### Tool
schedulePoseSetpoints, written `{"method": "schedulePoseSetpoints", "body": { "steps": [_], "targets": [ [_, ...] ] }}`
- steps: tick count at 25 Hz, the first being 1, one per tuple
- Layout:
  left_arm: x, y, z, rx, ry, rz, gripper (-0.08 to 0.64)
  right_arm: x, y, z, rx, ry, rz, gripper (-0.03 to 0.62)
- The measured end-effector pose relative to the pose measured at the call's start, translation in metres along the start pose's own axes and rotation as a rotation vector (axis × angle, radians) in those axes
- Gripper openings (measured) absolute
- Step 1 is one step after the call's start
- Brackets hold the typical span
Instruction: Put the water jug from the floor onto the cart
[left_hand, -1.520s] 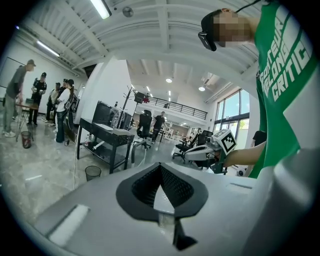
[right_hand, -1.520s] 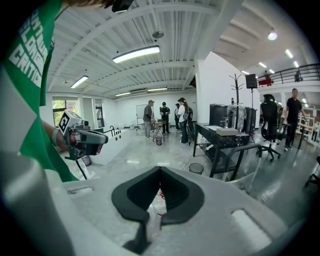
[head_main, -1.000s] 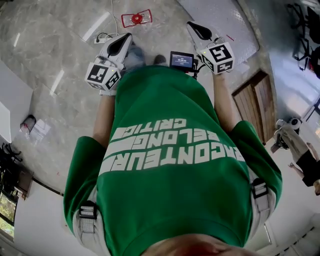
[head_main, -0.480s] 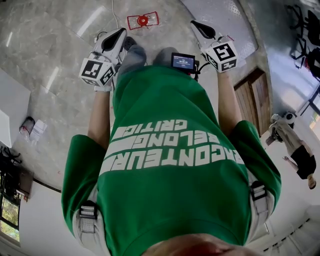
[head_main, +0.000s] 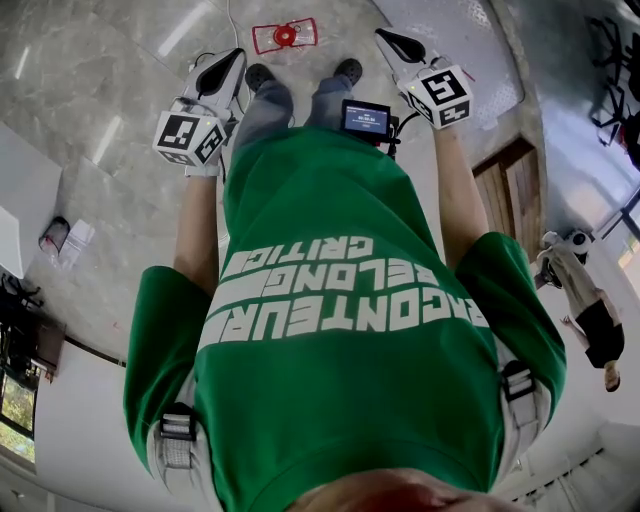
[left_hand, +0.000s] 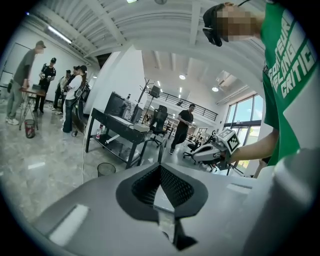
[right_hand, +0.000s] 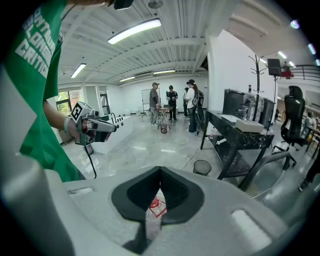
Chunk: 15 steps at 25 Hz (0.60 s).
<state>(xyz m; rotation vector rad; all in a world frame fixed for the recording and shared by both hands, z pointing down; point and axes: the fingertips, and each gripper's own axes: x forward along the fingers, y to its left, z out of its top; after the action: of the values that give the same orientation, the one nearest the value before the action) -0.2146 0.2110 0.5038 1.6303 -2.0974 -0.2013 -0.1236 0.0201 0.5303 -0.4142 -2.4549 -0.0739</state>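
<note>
On the marble floor ahead of my feet lies a red-outlined item with a round red centre (head_main: 285, 35); whether it is the jug I cannot tell. It shows again through the closed jaws in the right gripper view (right_hand: 157, 206). My left gripper (head_main: 232, 62) is held out at waist height, shut and empty, its jaws (left_hand: 161, 176) closed tip to tip. The right gripper (head_main: 386, 40) is likewise shut with nothing in it (right_hand: 159, 195). Each gripper appears in the other's view: the right gripper (left_hand: 214, 151) and the left gripper (right_hand: 96, 128). A grey textured metal platform (head_main: 455, 30) lies on the right.
A black table with a lower shelf (left_hand: 119, 131) stands beyond a mesh wastebasket (left_hand: 106, 169). Several people stand at the back (right_hand: 172, 102). A wooden panel (head_main: 512, 200) lies right of me, and a cable and power strip (head_main: 205, 62) run across the floor at the left.
Both grippers have moved forward and slightly down, still shut. My feet have come into sight below the red item, which sits a little further right in the head view.
</note>
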Motion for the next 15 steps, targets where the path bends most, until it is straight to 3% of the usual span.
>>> {"method": "schedulePoseSetpoints", "body": {
  "steps": [7, 15],
  "targets": [
    [0.023, 0.004, -0.020, 0.004, 0.054, 0.018, 0.015, 0.022, -0.019, -0.020, 0.018, 0.018, 0.037, -0.008],
    [0.055, 0.027, -0.069, -0.039, 0.118, 0.040, 0.015, 0.071, -0.031, -0.068, 0.011, 0.091, 0.062, -0.008]
  ]
}}
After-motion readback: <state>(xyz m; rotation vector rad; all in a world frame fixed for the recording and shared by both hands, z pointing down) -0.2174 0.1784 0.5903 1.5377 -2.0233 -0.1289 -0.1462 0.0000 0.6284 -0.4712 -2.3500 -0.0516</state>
